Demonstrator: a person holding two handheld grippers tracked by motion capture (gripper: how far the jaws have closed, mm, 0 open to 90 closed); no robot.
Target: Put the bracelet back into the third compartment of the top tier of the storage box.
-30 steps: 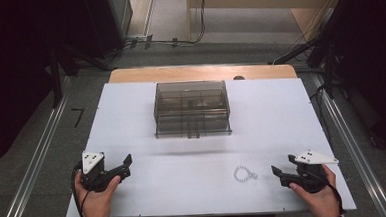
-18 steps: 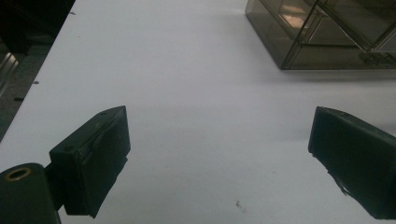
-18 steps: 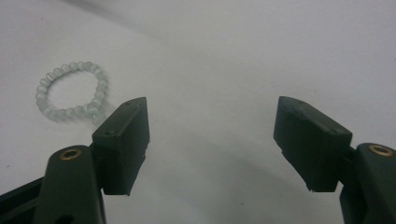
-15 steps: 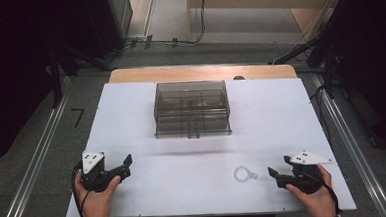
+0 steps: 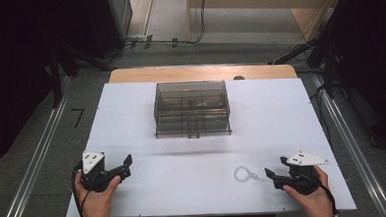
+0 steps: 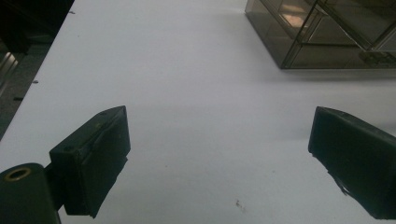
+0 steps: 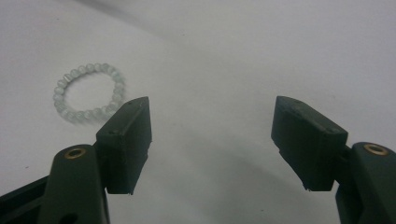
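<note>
- Your right gripper (image 5: 275,175) has its jaws spread wide and empty; the left gripper (image 5: 125,166) likewise.
- The bead bracelet (image 7: 89,93) lies flat on the worktop (image 5: 281,114), just beside the right jaws.
- Probably light, floppy, slippery: pinch across one side of the loop.

I am looking into what reads as a lab or recording studio, not a home. The white table (image 5: 131,116) sits on a wooden base (image 5: 201,72) in a bare space with grey carpet floor (image 5: 28,147). 2 metal rails (image 5: 34,167) run along the floor on either side of it. Black curtains (image 5: 17,47) hang at left and right, and loose black cables (image 5: 177,40) trail across the floor behind the table. A dark cabinet (image 5: 113,12) stands at the back left.
</note>
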